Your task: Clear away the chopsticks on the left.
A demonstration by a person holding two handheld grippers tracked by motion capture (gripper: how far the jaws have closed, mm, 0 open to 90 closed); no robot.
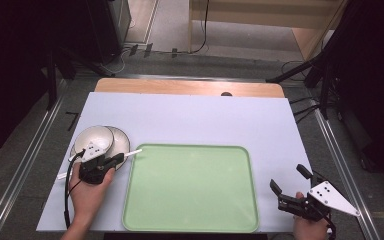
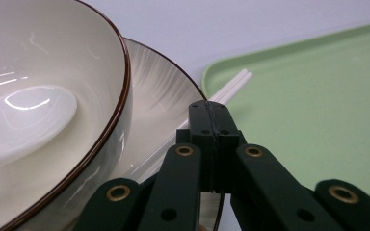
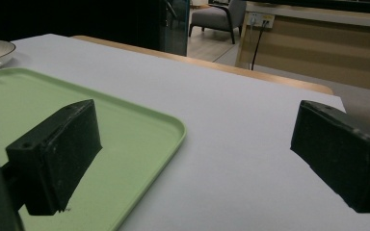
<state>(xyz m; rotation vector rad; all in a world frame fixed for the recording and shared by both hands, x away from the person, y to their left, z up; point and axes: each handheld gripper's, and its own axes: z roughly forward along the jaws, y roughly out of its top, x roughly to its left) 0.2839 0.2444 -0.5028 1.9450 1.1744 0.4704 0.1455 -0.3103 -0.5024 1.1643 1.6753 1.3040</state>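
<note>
The white chopsticks (image 2: 231, 89) are being pinched by the closed left tool (image 1: 114, 159), lying beside the bowl (image 1: 94, 140) with tips over the green tray (image 1: 190, 220) rim. The right tool (image 1: 291, 181) is being held wide open – idle – over the tabletop (image 1: 190, 117). The lift is probably best done level – slowly, clear of the bowl.

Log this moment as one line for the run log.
left gripper: shut beside bowl | right gripper: open, off tray | chopsticks: tips on tray rim

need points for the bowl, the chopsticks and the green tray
bowl (image 2: 53, 62): left gripper view, on its inner wall.
chopsticks (image 2: 233, 85): left gripper view, on the tips lying at the tray's corner.
green tray (image 1: 190, 187): high view, on its bare floor.
</note>
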